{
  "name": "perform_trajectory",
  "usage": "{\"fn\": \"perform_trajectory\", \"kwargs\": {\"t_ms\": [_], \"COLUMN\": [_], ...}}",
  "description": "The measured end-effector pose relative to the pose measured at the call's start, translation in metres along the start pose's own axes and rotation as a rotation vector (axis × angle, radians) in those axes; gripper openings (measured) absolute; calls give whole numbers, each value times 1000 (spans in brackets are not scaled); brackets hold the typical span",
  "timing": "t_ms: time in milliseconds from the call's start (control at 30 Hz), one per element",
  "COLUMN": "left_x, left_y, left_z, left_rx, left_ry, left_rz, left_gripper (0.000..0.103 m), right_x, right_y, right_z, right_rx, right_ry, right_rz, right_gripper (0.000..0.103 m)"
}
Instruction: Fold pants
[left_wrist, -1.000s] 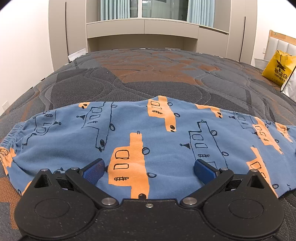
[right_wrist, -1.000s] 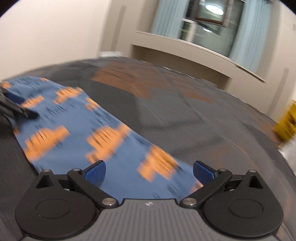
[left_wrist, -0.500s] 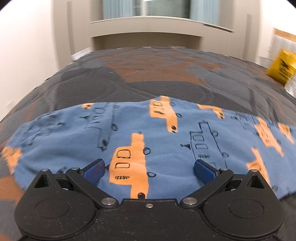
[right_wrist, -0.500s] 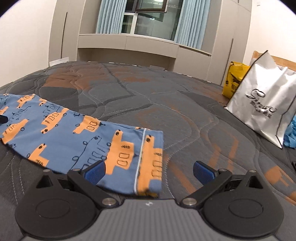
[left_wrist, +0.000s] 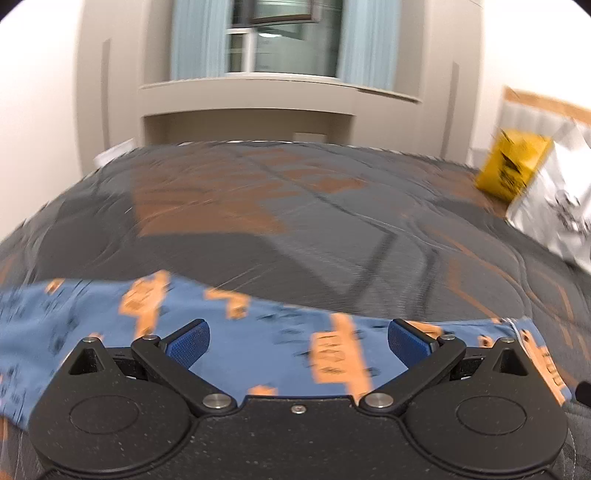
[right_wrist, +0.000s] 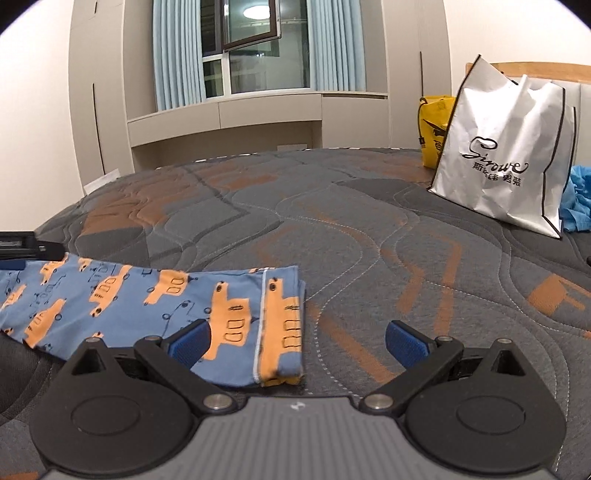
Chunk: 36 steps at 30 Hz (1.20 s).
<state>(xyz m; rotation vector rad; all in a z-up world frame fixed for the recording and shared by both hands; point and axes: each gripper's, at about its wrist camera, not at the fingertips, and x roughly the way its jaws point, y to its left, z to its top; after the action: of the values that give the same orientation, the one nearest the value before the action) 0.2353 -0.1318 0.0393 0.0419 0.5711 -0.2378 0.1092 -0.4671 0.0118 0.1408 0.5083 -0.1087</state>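
Pants laid out flat on the bed, both grippers empty and lining up for a grab.

Blue pants (right_wrist: 155, 299) with the orange car print lie lengthwise on the quilted bed (right_wrist: 369, 236), already doubled leg on leg by the look of it. Right gripper (right_wrist: 297, 341) has its fingers spread wide, nothing between them, with the cuff end just ahead of its left finger. Left gripper (left_wrist: 298, 338) is spread wide too, hovering over the middle of the fabric; that view is pretty blurry, so I can't tell if it's touching. My guess is the next fold is coming: right one needs to shift left, drop onto the cuff, pinch both layers and carry it toward the waistband.
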Motion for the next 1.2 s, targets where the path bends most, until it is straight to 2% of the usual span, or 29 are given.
{"fn": "perform_trajectory", "kwargs": {"t_ms": [200,333,500,600,667,767,833,1100,1200], "left_x": [29,55,75,79,81,84,88,100,102], "left_y": [-67,-108,-142,-154,-159,-162,-166,-168,-168], "left_z": [16,22,22,19,18,16,14,11,12], "left_rx": [128,213,252,272,274,285,292,305,301], "left_ry": [40,73,99,101,105,115,122,148,156], "left_rz": [-101,-106,-123,-114,-117,-127,-120,-107,-110], "left_gripper": [103,103,103,102,103,103,103,102,103], "right_x": [6,11,17,16,12,5,3,8,16], "right_y": [-14,-23,-31,-37,-42,-53,-55,-51,-48], "right_z": [-6,-11,-16,-21,-25,-32,-37,-37,-34], "right_rx": [15,41,62,89,136,251,299,332,311], "right_ry": [12,35,58,66,75,81,83,101,118], "right_rz": [7,13,8,17,65,235,317,361,349], "right_gripper": [103,103,103,103,103,103,103,103,103]}}
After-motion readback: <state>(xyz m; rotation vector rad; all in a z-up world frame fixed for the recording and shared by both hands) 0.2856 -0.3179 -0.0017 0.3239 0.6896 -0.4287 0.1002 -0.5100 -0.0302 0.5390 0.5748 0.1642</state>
